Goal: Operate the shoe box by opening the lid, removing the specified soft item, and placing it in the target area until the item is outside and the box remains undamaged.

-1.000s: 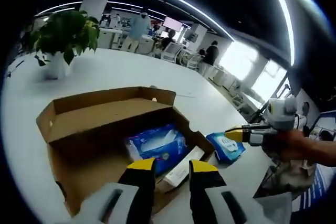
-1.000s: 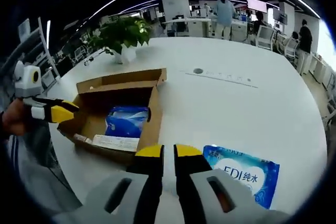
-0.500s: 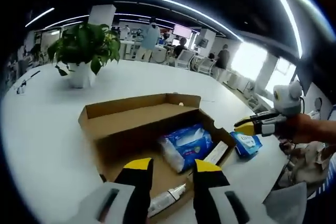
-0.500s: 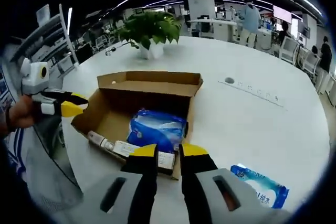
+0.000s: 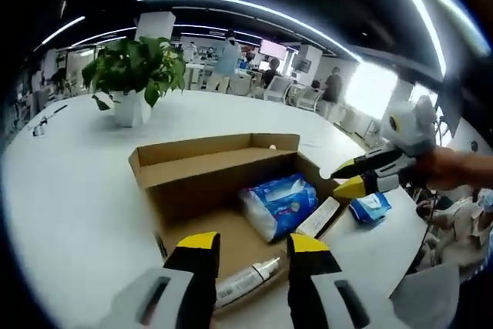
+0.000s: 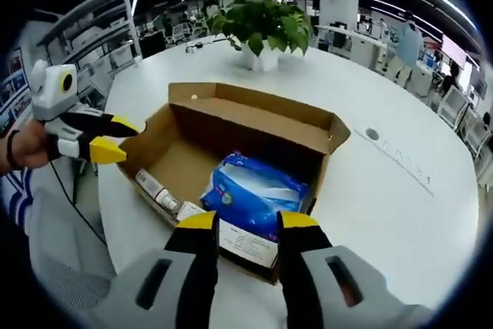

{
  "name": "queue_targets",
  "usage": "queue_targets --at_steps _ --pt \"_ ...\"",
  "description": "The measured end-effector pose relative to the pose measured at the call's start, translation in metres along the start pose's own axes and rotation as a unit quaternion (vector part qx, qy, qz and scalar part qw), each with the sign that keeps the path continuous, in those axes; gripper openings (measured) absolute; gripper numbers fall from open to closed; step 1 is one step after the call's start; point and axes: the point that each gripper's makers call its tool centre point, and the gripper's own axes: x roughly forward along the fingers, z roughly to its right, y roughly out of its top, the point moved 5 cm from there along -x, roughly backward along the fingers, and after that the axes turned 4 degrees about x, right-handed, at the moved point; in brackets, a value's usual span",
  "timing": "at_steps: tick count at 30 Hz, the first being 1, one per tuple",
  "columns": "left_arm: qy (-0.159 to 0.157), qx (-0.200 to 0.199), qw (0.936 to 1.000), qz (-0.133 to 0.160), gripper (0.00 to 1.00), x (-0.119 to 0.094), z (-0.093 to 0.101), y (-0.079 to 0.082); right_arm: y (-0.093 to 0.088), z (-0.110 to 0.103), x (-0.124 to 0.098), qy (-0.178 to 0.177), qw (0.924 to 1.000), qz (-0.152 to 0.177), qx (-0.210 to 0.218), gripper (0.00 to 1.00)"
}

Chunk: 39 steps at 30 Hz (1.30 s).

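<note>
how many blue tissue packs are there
2: one blue tissue pack lies inside the open shoe box; another blue pack sits on the table beside it.

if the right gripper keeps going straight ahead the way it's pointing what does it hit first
Probably the white flat carton at the near edge of the open shoe box, sitting right between the right gripper tips. Just beyond it lies the blue tissue pack. Depth is hard to judge in this view.
</note>
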Motion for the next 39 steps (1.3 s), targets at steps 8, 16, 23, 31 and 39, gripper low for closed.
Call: queue_targets --at_steps 8,16,23,31,39 --pt "0.014 0.013 0.9998 -0.005 0.39 -0.001 0.000 -0.011 0.009 0.001 0.015 0.015 0.9968 -0.032 -0.072 0.36" --pt "0.006 0.031 0.9995 0.003 0.43 -0.006 0.010 -0.013 0.012 0.005 0.034 0.032 0.9896 -0.072 -0.121 0.43" --pt "-0.005 0.044 0.9990 0.001 0.47 -0.014 0.016 -0.019 0.017 0.000 0.046 0.048 0.9807 -0.098 -0.162 0.49" --pt "-0.012 0.041 0.9990 -0.013 0.51 -0.016 0.023 -0.031 0.021 -0.005 0.066 0.066 0.9694 -0.130 -0.198 0.53" --pt "-0.013 0.037 0.9992 -0.011 0.51 -0.018 0.022 -0.032 0.013 -0.009 0.083 0.093 0.9569 -0.160 -0.224 0.61"
